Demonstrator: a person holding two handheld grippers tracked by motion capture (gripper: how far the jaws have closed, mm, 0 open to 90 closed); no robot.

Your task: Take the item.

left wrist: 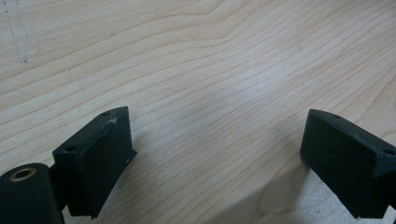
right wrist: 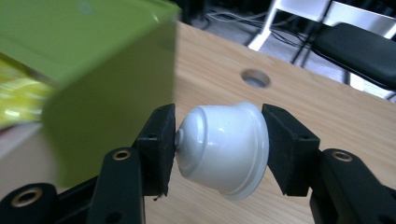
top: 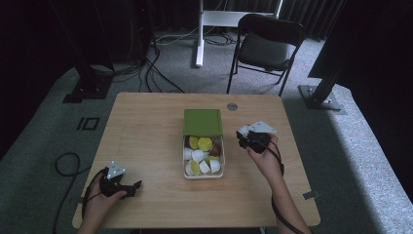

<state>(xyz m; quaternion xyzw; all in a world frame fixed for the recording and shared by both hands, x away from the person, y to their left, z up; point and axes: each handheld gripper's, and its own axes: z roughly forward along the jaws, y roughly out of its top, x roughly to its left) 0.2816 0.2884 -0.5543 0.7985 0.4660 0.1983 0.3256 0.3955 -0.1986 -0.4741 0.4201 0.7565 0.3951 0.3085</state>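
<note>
My right gripper [right wrist: 218, 144] is shut on a white capsule [right wrist: 224, 147], lying sideways between the two black pads. In the high view that gripper [top: 243, 138] hangs just right of a clear box [top: 223, 155] with several white, yellow and green capsules in it. Beyond the box's far end lies its green lid [top: 202, 121], close at the left in the right gripper view as the green lid [right wrist: 88, 51]. My left gripper [top: 134, 187] rests near the table's front left corner. Its jaws stand wide open over bare wood, seen as the left gripper [left wrist: 217, 154].
The wooden table [top: 146, 126] has a round cable hole [top: 232, 106] near its far edge. A black chair [top: 265, 46] and a white stand [top: 199, 34] are on the carpet beyond it. Cables trail on the floor at the left.
</note>
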